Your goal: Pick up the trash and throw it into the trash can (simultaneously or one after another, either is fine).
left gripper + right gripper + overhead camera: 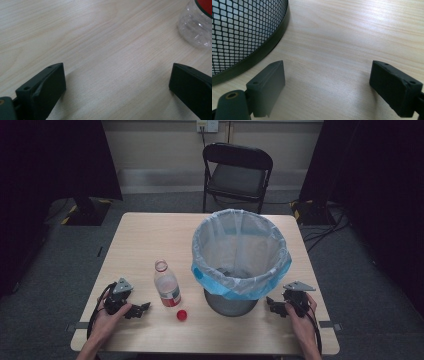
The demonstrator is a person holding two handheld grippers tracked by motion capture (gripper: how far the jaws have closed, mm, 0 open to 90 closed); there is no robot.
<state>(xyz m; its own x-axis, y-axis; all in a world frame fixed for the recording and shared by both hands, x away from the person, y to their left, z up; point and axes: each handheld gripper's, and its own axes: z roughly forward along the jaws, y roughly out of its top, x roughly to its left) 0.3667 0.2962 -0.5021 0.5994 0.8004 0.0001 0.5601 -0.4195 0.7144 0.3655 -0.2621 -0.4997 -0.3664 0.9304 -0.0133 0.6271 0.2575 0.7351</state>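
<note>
The left gripper (141, 310) rests on the smooth, pale wood table (140, 240) with its black jaws wide apart and nothing between them. Just to its right stands a clear, crinkly plastic bottle (167, 289) with a red label and no cap, and a small round red cap (182, 315) lies near it. Further right, the right gripper (273, 307) is wide open too and empty, right beside the round black mesh bin (241, 256) with its thin, shiny bag.
</note>
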